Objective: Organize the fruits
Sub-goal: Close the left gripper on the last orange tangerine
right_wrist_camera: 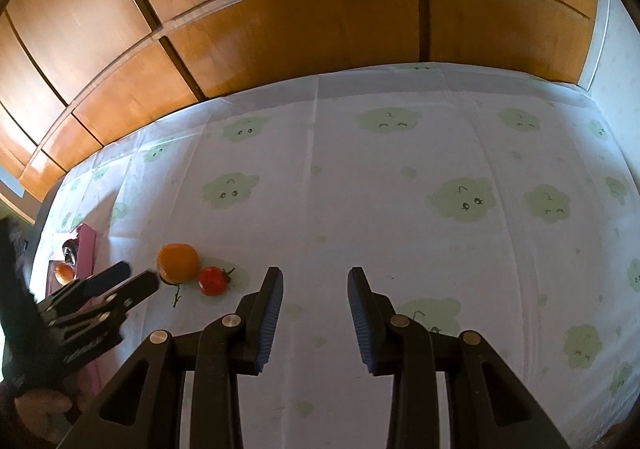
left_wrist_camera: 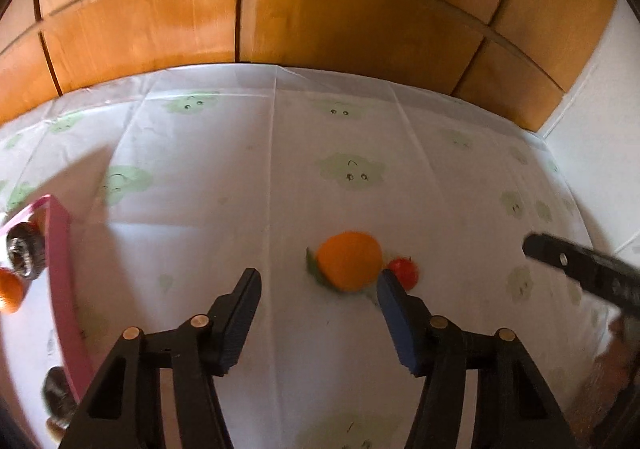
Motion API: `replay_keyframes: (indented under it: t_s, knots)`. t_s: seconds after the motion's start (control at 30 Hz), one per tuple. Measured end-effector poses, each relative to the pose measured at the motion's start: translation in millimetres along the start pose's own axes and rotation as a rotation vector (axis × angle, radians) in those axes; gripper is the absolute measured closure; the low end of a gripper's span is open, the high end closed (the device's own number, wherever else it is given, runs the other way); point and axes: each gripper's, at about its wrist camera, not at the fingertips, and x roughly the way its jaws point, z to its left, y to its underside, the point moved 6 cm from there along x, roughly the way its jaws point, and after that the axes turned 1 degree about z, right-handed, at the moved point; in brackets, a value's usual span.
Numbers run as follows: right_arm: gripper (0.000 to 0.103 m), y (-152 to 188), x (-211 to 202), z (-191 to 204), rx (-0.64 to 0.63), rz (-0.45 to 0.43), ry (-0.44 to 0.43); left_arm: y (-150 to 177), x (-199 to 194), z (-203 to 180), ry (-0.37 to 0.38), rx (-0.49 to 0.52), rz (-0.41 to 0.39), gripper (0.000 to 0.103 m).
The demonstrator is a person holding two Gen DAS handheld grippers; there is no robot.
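A white tablecloth printed with green clouds covers the table below wooden cabinet doors. In the left wrist view, the left gripper fills the bottom centre, fingers spread and empty, just short of an orange with a small red tomato beside it. A pink tray sits at the left edge. The right gripper hovers over bare cloth, fingers apart with nothing between them.

Glossy wood cabinets, creased plastic tablecloth.
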Motion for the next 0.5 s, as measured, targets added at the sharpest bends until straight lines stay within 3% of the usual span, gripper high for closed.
replay_keyframes:
  t_s: [0.17,0.23,0.3,0.33,0.5]
  knots:
    - [0.069,-0.7,0.1,2.4,0.0,0.0,-0.009,-13.0,17.6,-12.2,0.047,-0.03,0.025,0.039]
    - [0.069,-0.9,0.1,3.3,-0.002,0.0,-0.01,-15.5,27.0,-13.7,0.025,-0.027,0.032,0.04]
    - [0.069,-0.4,0.0,3.6,-0.005,0.0,-0.01,-13.5,39.2,-14.3,0.026,-0.022,0.055,0.047]
    - [0.069,-0.1,0.4,3.9,-0.008,0.001,-0.008,-10.2,44.0,-13.3,0.031,-0.022,0.069,0.061]
    - [0.069,0.7,4.1,5.0,-0.017,0.012,-0.002,6.3,29.2,-3.2,0.067,-0.027,0.036,0.062]
